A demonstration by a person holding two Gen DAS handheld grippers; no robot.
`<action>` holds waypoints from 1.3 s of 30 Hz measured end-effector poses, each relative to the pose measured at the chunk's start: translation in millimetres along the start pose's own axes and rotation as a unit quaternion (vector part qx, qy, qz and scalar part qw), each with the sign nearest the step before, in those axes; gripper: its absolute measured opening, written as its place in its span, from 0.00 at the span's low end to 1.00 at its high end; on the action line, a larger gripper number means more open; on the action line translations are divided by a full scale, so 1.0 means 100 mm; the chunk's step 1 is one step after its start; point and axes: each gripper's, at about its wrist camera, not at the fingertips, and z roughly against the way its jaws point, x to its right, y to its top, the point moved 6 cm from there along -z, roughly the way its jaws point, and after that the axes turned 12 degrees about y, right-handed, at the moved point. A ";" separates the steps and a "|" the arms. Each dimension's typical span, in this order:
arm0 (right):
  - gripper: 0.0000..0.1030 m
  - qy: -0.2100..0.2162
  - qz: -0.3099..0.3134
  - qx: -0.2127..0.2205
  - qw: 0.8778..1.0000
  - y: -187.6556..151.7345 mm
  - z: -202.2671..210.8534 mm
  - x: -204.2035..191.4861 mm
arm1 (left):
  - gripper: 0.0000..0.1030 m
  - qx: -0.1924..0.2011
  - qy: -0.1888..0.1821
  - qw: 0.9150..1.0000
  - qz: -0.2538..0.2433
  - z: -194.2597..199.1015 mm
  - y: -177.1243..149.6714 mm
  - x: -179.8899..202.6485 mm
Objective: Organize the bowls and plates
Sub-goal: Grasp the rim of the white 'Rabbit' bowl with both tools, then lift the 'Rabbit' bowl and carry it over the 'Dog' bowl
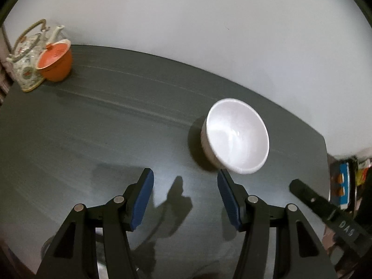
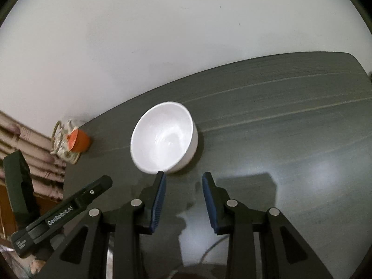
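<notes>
A white empty bowl (image 1: 237,137) (image 2: 164,139) stands upright on the dark grey table (image 1: 104,127) (image 2: 279,139). In the left wrist view it lies just beyond the right fingertip of my left gripper (image 1: 184,174), which is open with nothing between its blue pads. In the right wrist view the bowl sits just past the left fingertip of my right gripper (image 2: 183,176), whose jaws stand narrower but apart, also empty. Each view shows the other gripper at its side: a black finger (image 1: 313,202) on the right, a black finger (image 2: 76,204) on the left.
An orange lidded pot (image 1: 55,61) (image 2: 79,140) and a patterned teapot (image 1: 25,55) (image 2: 61,143) stand at the table's far left corner against the white wall. Coloured clutter (image 1: 346,183) lies beyond the table's right edge. Wooden slats (image 2: 28,144) run past the left edge.
</notes>
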 end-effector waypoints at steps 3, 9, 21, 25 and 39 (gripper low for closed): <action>0.32 -0.001 -0.015 -0.006 1.000 0.13 -0.18 0.07 | 0.51 -0.012 0.001 1.000 0.010 -0.20 0.15 0.03; 0.32 -0.016 -0.019 -0.019 1.000 0.24 -0.46 0.14 | 0.49 -0.043 -0.015 0.999 0.024 -0.57 0.27 0.10; 0.19 -0.025 -0.025 -0.031 0.999 0.21 -0.80 0.20 | 0.16 -0.050 -0.047 0.998 -0.004 -0.84 0.26 0.34; 0.18 -0.026 -0.027 -0.028 0.999 0.18 -0.78 0.18 | 0.11 -0.042 -0.035 0.998 -0.017 -0.80 0.24 0.37; 0.18 0.003 0.014 -0.001 1.000 -0.22 -0.04 -0.32 | 0.11 0.000 -0.003 0.999 -0.038 0.07 -0.15 0.32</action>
